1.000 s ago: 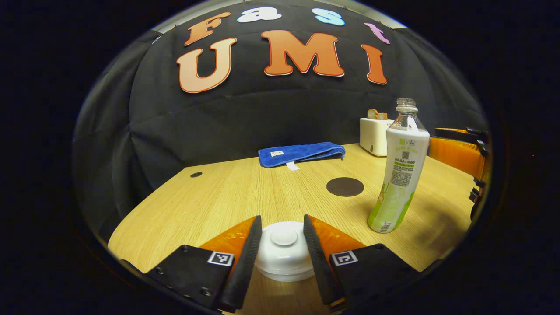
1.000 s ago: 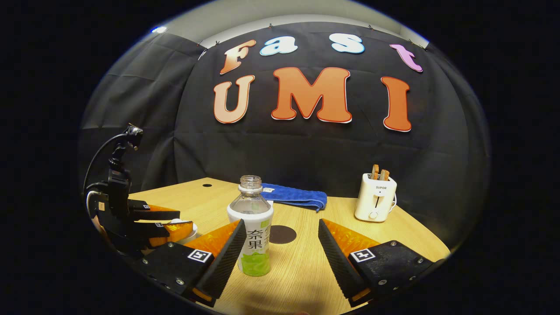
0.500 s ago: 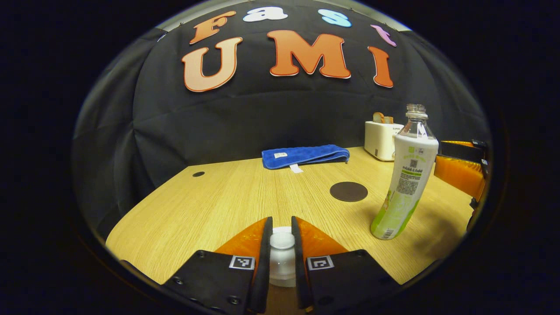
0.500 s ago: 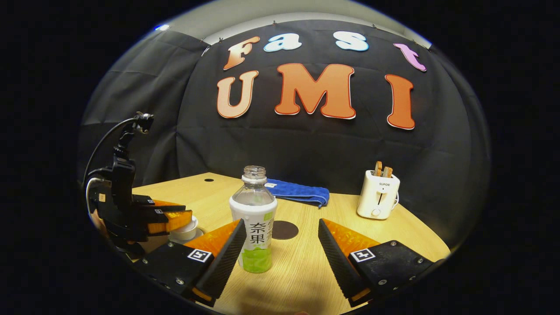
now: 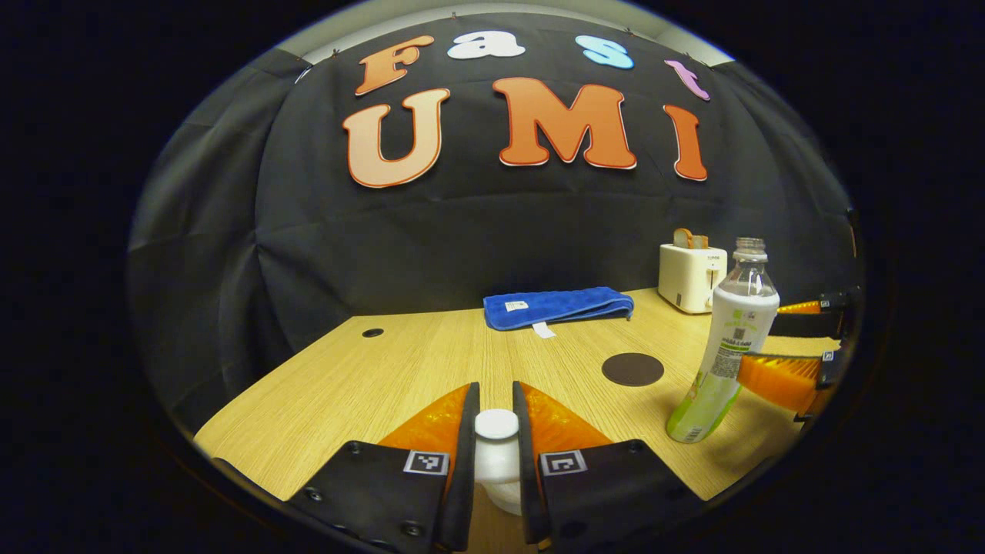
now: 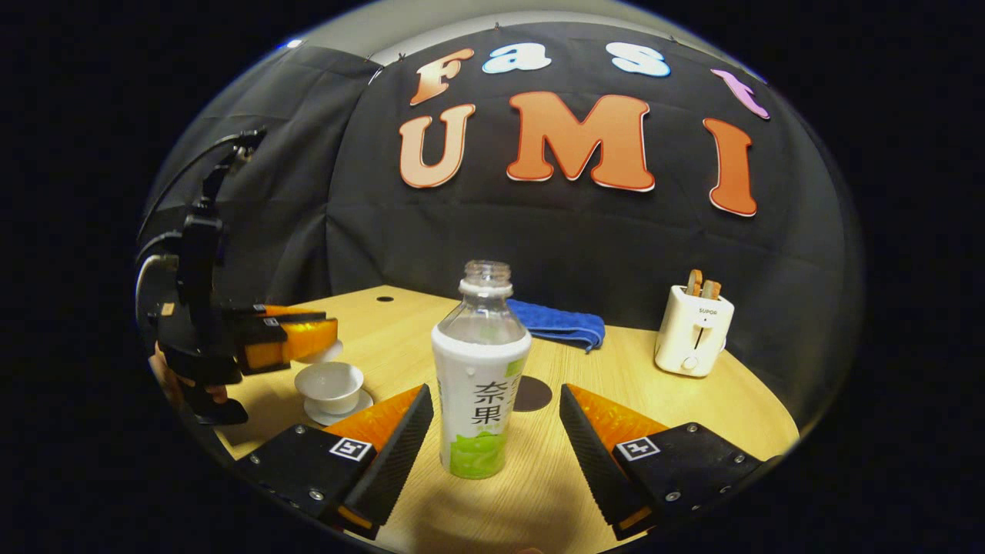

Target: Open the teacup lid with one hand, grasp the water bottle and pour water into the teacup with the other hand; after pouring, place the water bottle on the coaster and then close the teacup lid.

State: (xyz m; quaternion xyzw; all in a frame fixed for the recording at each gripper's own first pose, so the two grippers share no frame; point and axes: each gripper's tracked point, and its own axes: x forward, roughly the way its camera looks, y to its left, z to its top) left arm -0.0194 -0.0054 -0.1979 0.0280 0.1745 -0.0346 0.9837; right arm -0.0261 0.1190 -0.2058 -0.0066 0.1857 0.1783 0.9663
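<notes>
Lifting clear of the teacup (image 6: 331, 382), the left gripper (image 5: 496, 431) now carries the lid (image 5: 496, 454) clamped by its knob, so the cup below is uncovered for pouring. The right gripper (image 6: 496, 419) has advanced, fingers spread around the water bottle (image 6: 481, 369), not yet squeezing; the coaster (image 6: 531, 394) lies just beyond.

A black cloth wall (image 6: 585, 254) hangs in soft folds behind a light wood-grain bench (image 5: 400, 369), with a strip of pale wall (image 6: 462, 31) showing above the cloth. A small round hole (image 5: 372, 332) sits near the bench's far left corner. A folded blue towel (image 5: 558, 306) and a cream toaster (image 6: 692, 338) holding toast stand along the back edge
</notes>
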